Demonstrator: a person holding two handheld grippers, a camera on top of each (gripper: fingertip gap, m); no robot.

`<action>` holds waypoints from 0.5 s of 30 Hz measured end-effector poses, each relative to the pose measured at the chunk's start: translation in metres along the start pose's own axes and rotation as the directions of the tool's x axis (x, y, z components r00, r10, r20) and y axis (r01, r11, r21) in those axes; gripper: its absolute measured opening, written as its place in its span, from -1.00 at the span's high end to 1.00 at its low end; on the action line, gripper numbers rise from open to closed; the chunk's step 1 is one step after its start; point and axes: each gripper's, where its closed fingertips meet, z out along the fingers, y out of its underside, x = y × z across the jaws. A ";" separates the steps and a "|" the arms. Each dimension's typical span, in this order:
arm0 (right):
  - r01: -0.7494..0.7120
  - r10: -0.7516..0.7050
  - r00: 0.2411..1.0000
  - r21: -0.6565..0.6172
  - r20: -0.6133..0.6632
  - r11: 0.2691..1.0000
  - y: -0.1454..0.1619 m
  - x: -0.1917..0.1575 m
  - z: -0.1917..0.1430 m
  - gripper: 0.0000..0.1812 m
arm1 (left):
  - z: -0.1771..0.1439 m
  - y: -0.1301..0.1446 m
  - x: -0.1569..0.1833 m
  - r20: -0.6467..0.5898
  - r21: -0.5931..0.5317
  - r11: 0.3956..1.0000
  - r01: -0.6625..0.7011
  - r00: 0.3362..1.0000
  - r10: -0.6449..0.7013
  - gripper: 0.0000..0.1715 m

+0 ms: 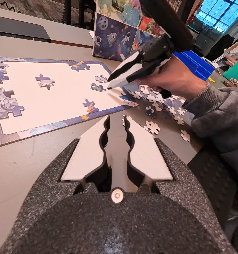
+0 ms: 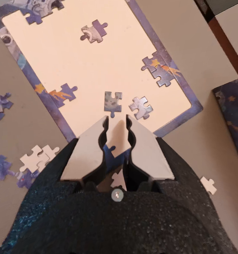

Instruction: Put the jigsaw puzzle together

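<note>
The near-left part of the puzzle tray [image 1: 37,127] runs out of the left wrist view, and its joined block of pieces [image 1: 4,101] at that edge is cut off too; in the right wrist view the far end of the tray [image 2: 169,55] leaves the top of the picture, and that view is blurred toward its left side. The right gripper [image 2: 117,116] hides part of a blue piece beneath its fingers, and its jaws stand narrowly apart with nothing between them, tips just above the tray's pale floor. Just ahead of those tips lies a grey-blue moon piece [image 2: 112,103], and just to its right a pale piece [image 2: 141,107], the two apart. Farther ahead one loose grey-and-purple piece [image 2: 94,32] lies alone. A pair of joined comet pieces [image 2: 159,68] sits against the tray's right rim, and one comet piece [image 2: 63,94] against its left rim. The left gripper [image 1: 116,118] hangs over bare table short of the tray, jaws narrowly apart and empty. To its right a scatter of loose pieces [image 1: 162,104], too many and too overlapped to count, many white side up, lies on the grey table [image 1: 26,171]. A picture box [image 1: 115,37] stands beyond the tray, past the hand [image 1: 174,81] holding the right gripper, with a blue bin [image 1: 195,64] and windows behind.
</note>
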 end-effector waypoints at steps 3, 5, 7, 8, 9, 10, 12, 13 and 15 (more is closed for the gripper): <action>-0.037 0.036 0.998 0.020 0.061 0.999 -0.001 -0.003 0.004 0.85 | 0.001 0.001 0.000 -0.001 -0.008 1.000 0.001 1.000 -0.001 0.76; -0.052 0.051 0.996 0.019 0.079 0.998 -0.001 -0.002 0.007 0.89 | 0.001 0.001 0.000 0.000 -0.006 1.000 0.001 1.000 -0.001 0.76; -0.058 0.057 0.995 0.012 0.077 0.998 0.001 0.000 0.010 0.95 | 0.000 0.000 -0.001 0.000 -0.002 1.000 0.004 1.000 -0.004 0.76; -0.060 0.060 0.995 0.007 0.079 0.998 0.002 0.001 0.011 0.96 | 0.000 0.000 -0.001 -0.001 -0.003 1.000 0.006 1.000 -0.006 0.76; -0.061 0.061 0.995 0.001 0.075 0.998 0.003 0.001 0.011 0.96 | 0.000 0.001 -0.001 -0.002 -0.004 1.000 0.007 1.000 -0.007 0.76; -0.059 0.059 0.996 0.000 0.072 0.998 0.004 0.001 0.012 0.96 | 0.000 0.001 -0.001 -0.003 -0.005 1.000 0.009 1.000 -0.009 0.76; -0.053 0.053 0.995 0.000 0.082 0.999 0.003 -0.002 0.012 0.96 | 0.000 0.001 -0.001 -0.005 -0.004 1.000 0.011 1.000 -0.011 0.76; -0.049 0.049 0.995 -0.003 0.085 0.999 0.003 -0.004 0.012 0.97 | 0.000 0.001 -0.001 -0.005 -0.005 1.000 0.012 1.000 -0.012 0.76; -0.036 0.036 0.994 -0.002 0.102 0.999 0.001 -0.011 0.011 0.95 | 0.000 0.001 -0.001 -0.008 -0.005 1.000 0.015 1.000 -0.015 0.76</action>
